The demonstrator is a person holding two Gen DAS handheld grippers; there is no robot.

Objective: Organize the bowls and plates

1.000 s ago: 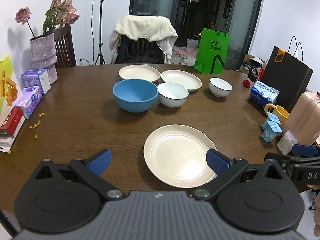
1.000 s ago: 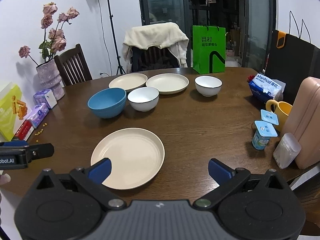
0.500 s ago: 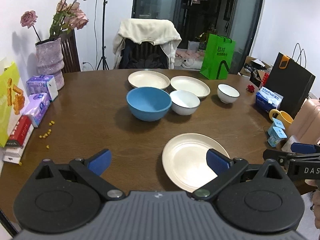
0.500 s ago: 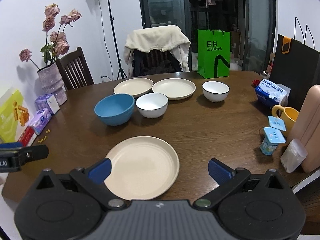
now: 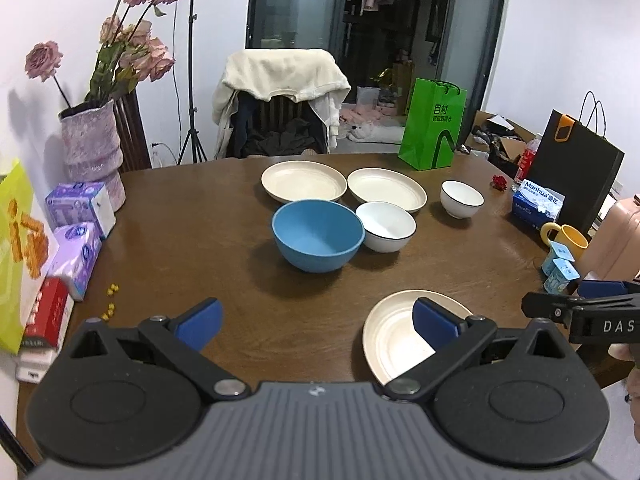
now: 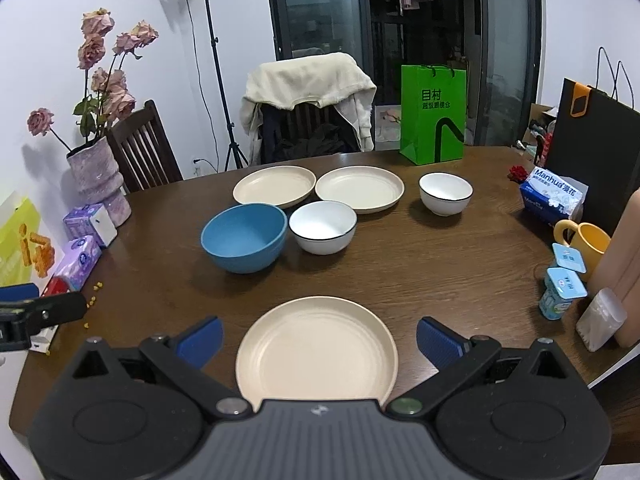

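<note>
Three round cream plates (image 6: 316, 350) on brown wooden table (image 6: 440, 264): one nearest, framed by right gripper (image 6: 319, 339), fingers wide, empty; two at back. Blue bowl (image 6: 244, 238) beside black-rimmed white bowl (image 6: 322, 226); another farther right. Left gripper (image 5: 316, 318) wide, empty.

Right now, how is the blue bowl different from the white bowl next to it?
The blue bowl is solid blue, while the white bowl has a thin dark line round its rim. The blue bowl looks wider and deeper than the white bowl. Both stand upright and empty on the table, side by side.
</note>
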